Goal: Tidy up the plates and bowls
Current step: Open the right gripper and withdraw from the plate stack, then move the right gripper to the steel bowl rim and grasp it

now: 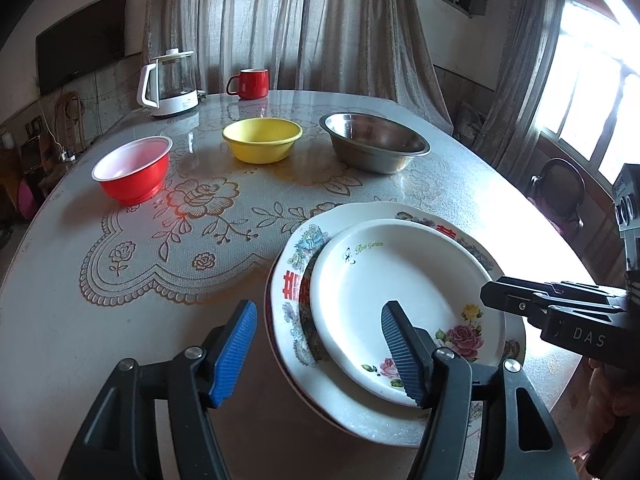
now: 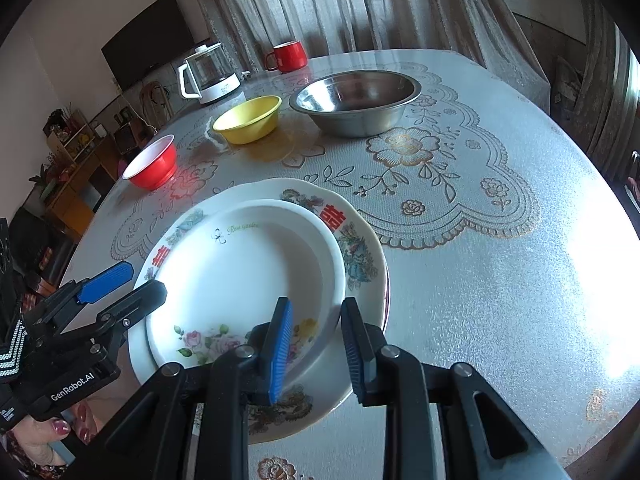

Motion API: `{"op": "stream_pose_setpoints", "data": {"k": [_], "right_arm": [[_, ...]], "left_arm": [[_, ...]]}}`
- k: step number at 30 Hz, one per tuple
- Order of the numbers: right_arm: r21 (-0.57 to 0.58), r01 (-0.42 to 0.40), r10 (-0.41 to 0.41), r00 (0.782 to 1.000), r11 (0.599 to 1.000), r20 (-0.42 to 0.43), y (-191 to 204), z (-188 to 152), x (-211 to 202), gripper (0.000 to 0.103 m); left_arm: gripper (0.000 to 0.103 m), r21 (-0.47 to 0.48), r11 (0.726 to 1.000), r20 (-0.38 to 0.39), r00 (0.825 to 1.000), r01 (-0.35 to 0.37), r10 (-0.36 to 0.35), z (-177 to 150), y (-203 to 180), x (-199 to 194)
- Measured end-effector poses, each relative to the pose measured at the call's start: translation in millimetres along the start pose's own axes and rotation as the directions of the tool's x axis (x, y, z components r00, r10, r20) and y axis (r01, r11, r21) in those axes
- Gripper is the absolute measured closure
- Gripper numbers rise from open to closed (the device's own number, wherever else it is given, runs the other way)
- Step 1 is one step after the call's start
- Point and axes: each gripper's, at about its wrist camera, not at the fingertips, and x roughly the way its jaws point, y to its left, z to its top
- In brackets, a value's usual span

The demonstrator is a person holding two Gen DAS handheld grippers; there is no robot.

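**A:** From the left wrist, where are the plates?

**B:** A smaller white rose-printed plate (image 1: 384,292) sits inside a larger white floral plate with red characters (image 1: 296,280), stacked at the near right of the surface (image 1: 60,320). The left hand-held gripper (image 1: 320,356) stands open: its left blue ribbed pad is over bare tablecloth, its right one over the smaller plate's near rim, with the stack's left edge in the gap and nothing clamped. The right hand-held gripper (image 1: 486,292) reaches in at the plates' right rim.

**A:** And beyond?

**B:** A red plastic bowl with a white inside (image 1: 132,170), a yellow round bowl (image 1: 262,140) and a shiny steel bowl (image 1: 374,142) stand apart in a row. Behind them are a glass kettle on a white base (image 1: 170,82) and a red mug (image 1: 248,83), then grey curtains (image 1: 280,20), a dark wall screen (image 1: 80,40) and a bright window (image 1: 592,80).

**A:** From the right wrist?

**B:** The right hand-held gripper (image 2: 316,344) has narrowly parted jaws straddling the smaller plate's (image 2: 240,272) raised right rim; whether the pads press on it I cannot tell. The larger plate (image 2: 360,248) lies beneath. The left hand-held gripper (image 2: 140,280) is spread at the stack's left edge. The round surface (image 2: 500,300) wears a glossy cover over lace with gold-outlined flowers.
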Motion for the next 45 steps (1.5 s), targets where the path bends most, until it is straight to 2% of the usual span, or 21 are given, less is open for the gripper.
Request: {"op": "stream_pose_setpoints", "data": {"k": [4, 11, 14, 20, 22, 32, 41, 45], "right_arm": [[0.015, -0.007, 0.007, 1.0, 1.0, -0.002, -1.0, -0.7, -1.0, 0.077], [0.058, -0.054, 0.053, 0.998, 0.997, 0.019, -5.2, -0.3, -8.3, 0.077], [0.05, -0.049, 0.047, 0.998, 0.998, 0.043, -3.4, 2.6, -14.6, 0.077], [0.041, -0.055, 0.052, 0.996, 0.998, 0.077, -5.1, 14.6, -23.0, 0.075], [0.047, -0.055, 0.05, 0.994, 0.997, 0.102, -8.7, 21.3, -25.8, 0.072], [0.061, -0.03, 0.021, 0.99, 0.998, 0.136, -32.9, 52.0, -20.5, 0.071], [0.073, -0.004, -0.006, 0.99, 0.997, 0.138, -61.2, 78.5, -4.2, 0.068], [0.07, 0.027, -0.036, 0.991, 0.997, 0.132, -76.9, 95.0, 1.8, 0.068]], "left_arm": [[0.027, -0.021, 1.0, 0.014, 1.0, 0.0, 0.0, 0.9, 4.7, -6.1], [0.02, -0.057, 0.998, 0.022, 1.0, -0.007, 0.008, 3.4, 15.3, -11.2], [0.018, -0.073, 0.997, 0.024, 1.0, -0.008, 0.01, 5.3, 20.4, -14.0], [0.008, -0.095, 0.994, 0.028, 0.998, -0.046, 0.049, 17.2, 31.9, -18.9], [0.005, -0.099, 0.992, 0.026, 0.997, -0.076, 0.079, 24.1, 34.9, -19.1], [0.0, -0.055, 0.985, 0.018, 0.986, -0.164, 0.165, 54.6, 35.1, -6.7], [0.0, 0.017, 0.981, -0.002, 0.981, -0.194, 0.194, 88.2, 21.3, 17.0], [0.0, 0.029, 0.983, -0.023, 0.983, -0.182, 0.183, 104.6, 15.8, 30.7]]}}
